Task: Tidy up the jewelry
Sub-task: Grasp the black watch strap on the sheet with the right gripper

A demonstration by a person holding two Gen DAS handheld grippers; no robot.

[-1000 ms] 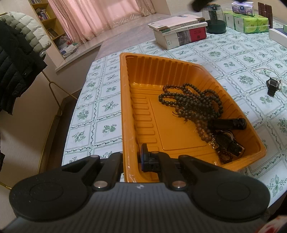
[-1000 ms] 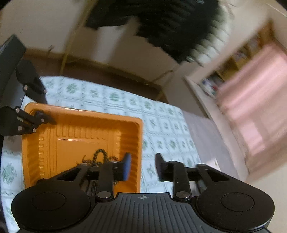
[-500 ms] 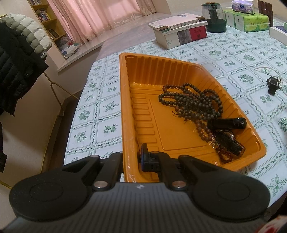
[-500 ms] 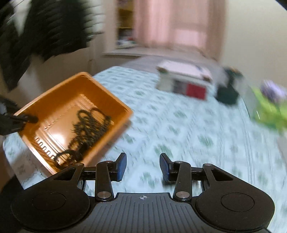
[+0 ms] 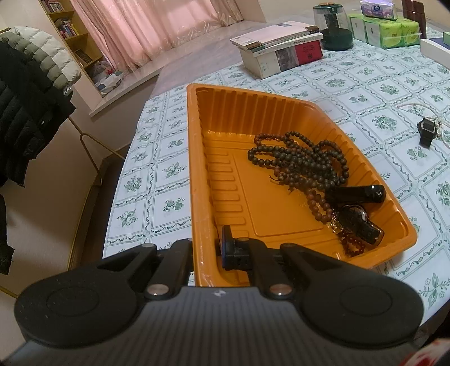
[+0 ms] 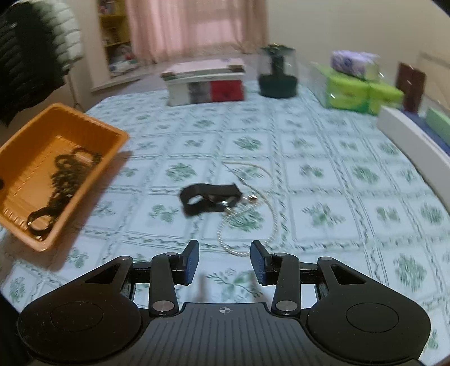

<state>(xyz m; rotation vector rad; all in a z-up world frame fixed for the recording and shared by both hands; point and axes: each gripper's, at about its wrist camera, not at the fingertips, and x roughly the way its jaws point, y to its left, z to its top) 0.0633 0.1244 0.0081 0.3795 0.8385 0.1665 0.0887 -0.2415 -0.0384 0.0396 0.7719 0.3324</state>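
Note:
My left gripper (image 5: 208, 247) is shut on the near rim of the orange tray (image 5: 194, 169), one finger inside the wall and one outside. In the tray lie dark bead strings (image 5: 303, 160), a black bar-shaped piece (image 5: 357, 194) and a black watch (image 5: 357, 219). My right gripper (image 6: 224, 261) hangs open above the tablecloth with nothing between its fingers. Ahead of it lie a black strap watch (image 6: 209, 197) and a white cord necklace (image 6: 247, 225). The orange tray (image 6: 84, 118) stands to its left. The same strap watch (image 5: 427, 129) appears right of the tray in the left wrist view.
At the table's far side stand a stack of books (image 5: 281, 48), a dark jar (image 5: 336, 26) and green tissue packs (image 5: 385, 31). A white box (image 6: 407, 132) lies along the right edge. A padded jacket (image 5: 25, 98) hangs left of the table, past its edge.
The right gripper's view has swung and rolled from the tray and wall to face the strap watch and cord, lower over the table; its jaws stand slightly wider. The left gripper has not moved.

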